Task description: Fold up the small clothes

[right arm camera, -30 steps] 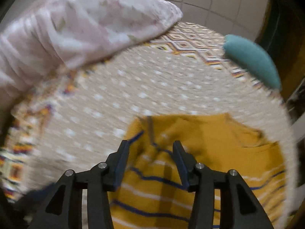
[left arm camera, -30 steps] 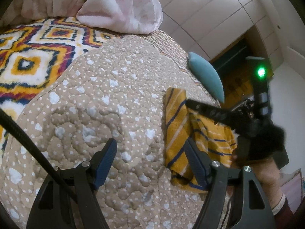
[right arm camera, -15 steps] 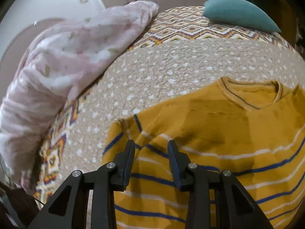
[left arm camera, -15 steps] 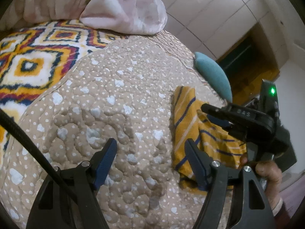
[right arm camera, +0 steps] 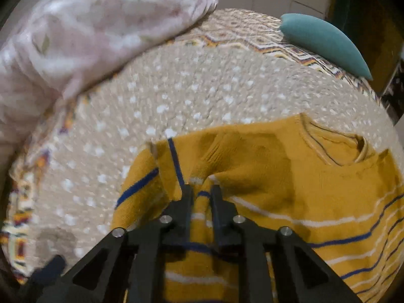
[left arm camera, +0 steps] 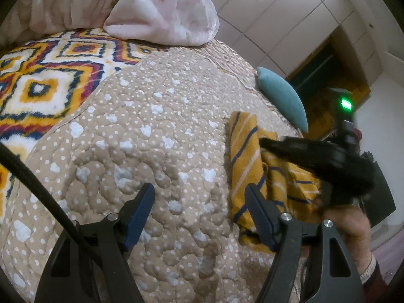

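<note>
— So, where's the mustard-yellow knitted sweater with blue and white stripes?

— On the dotted beige quilt, right of my spread, empty left gripper. My right gripper, just closing, pinches its shoulder fold.

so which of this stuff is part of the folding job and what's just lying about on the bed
In the job:
- sweater, mustard with stripes
- right gripper, jaws just closed, pinching a fold of it
- left gripper, open over the quilt

Lying about:
- pink duvet
- teal cushion
- patterned blanket
</note>
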